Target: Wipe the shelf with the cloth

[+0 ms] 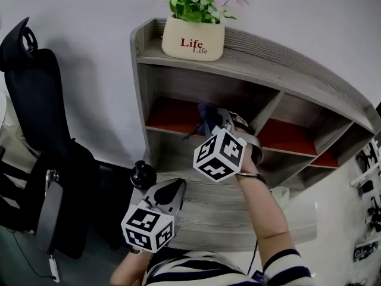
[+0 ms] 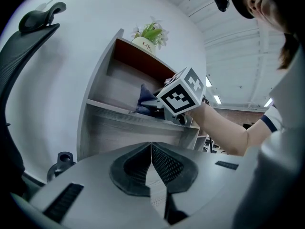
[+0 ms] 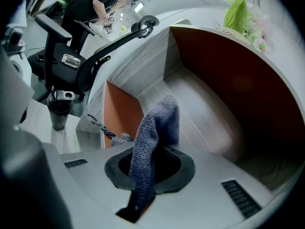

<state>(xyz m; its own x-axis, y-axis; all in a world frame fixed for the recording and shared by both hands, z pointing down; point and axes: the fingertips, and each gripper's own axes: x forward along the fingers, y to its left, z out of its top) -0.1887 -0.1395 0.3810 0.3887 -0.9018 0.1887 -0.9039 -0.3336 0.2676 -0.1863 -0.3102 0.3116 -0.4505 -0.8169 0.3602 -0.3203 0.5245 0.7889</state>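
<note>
Head view: grey wood-grain shelf unit with red-brown back panels (image 1: 250, 67) fills 12 to 3 o'clock against a white wall. The cream ceramic pot printed "Life", with pink flowers and green leaves (image 1: 193, 39), sits on the unit's top board at 12 o'clock. The black mesh office chair (image 1: 36, 112) stands at 9 o'clock, left of the unit. The right gripper (image 1: 215, 121) reaches into the upper-left compartment, near centre frame, with its marker cube facing the camera and a bare forearm (image 1: 265, 204) behind it toward 5 o'clock. In its own view the jaws are clamped on the blue-grey knitted cloth (image 3: 155, 128). The cloth sticks up from between the pads and droops over toward 12 o'clock, and a loose end trails to 9 o'clock. The cloth is inside that compartment, above its grey board; contact with the board cannot be told. The left gripper (image 1: 177, 186) hangs at 7 o'clock, low in front of the unit's lower front panel and well apart from the cloth. Its pads (image 2: 164, 163) are pressed together with nothing between them. Striped shirt sleeves show at 6 o'clock.
</note>
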